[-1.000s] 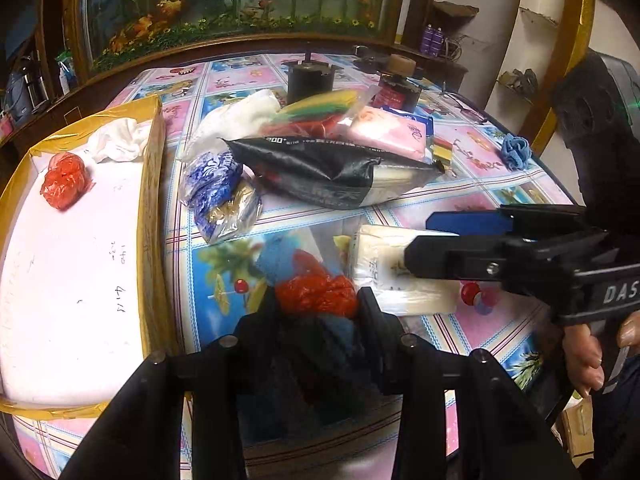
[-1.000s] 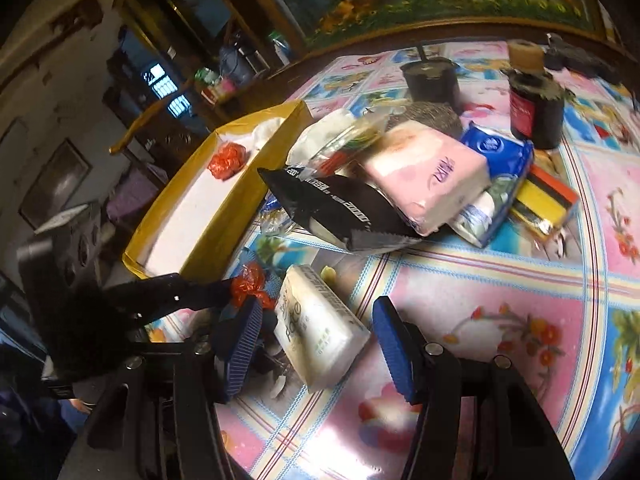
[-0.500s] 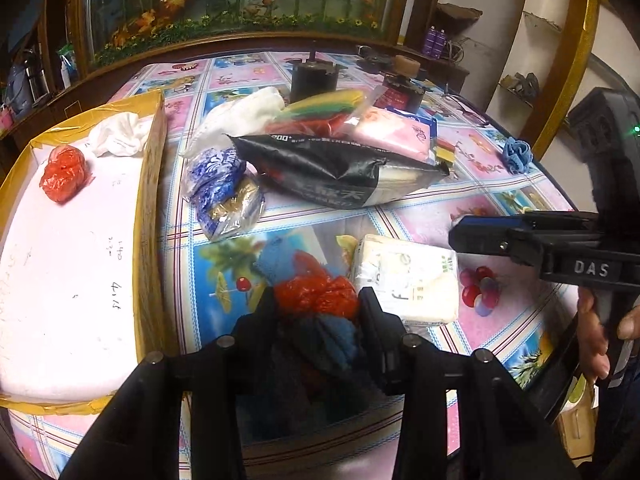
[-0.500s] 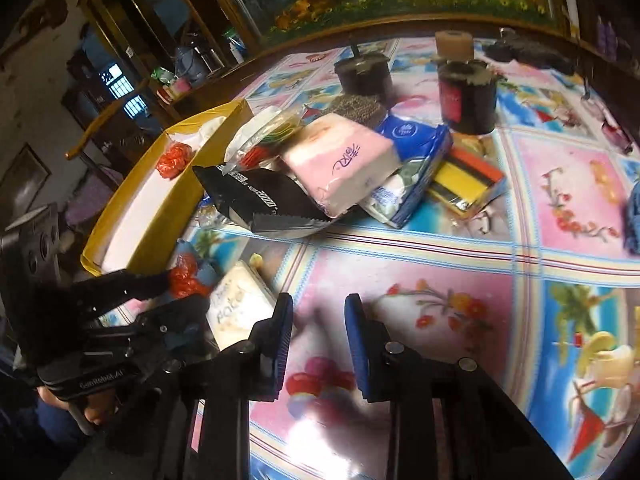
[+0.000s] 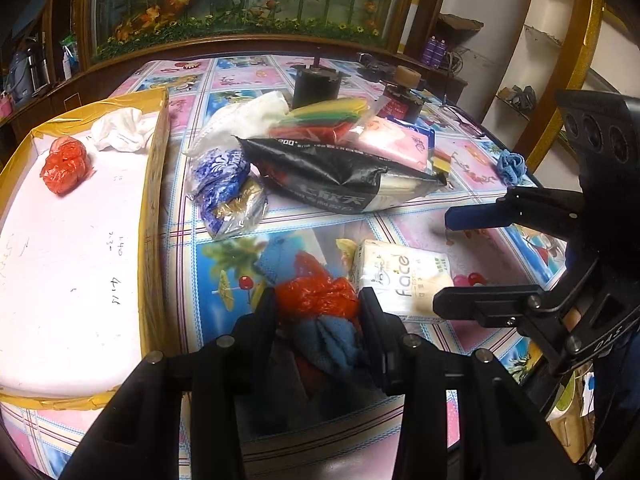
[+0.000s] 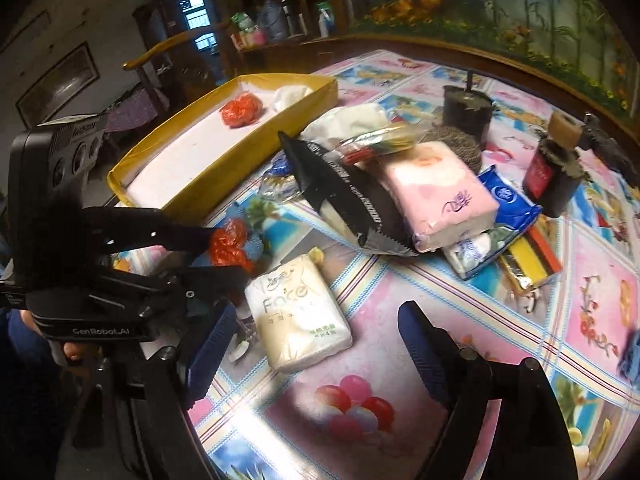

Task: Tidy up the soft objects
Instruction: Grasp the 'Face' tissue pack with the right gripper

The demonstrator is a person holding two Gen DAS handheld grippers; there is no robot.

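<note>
Both wrist views angle down, close over table (image 5: pixel 304 80); share tissue pack (image 6: pixel 298 316).

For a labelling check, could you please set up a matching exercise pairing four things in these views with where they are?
Things:
1. white cloth
2. red plastic bag and blue cloth bundle
3. white tissue pack
4. pink tissue pack

Places:
A. between the left tool's fingers
B. in the yellow-rimmed tray
C. on the heap, against the black bag
D. flat on the tablecloth before the open right tool

Pairs: 1-B, 2-A, 3-D, 4-C
</note>
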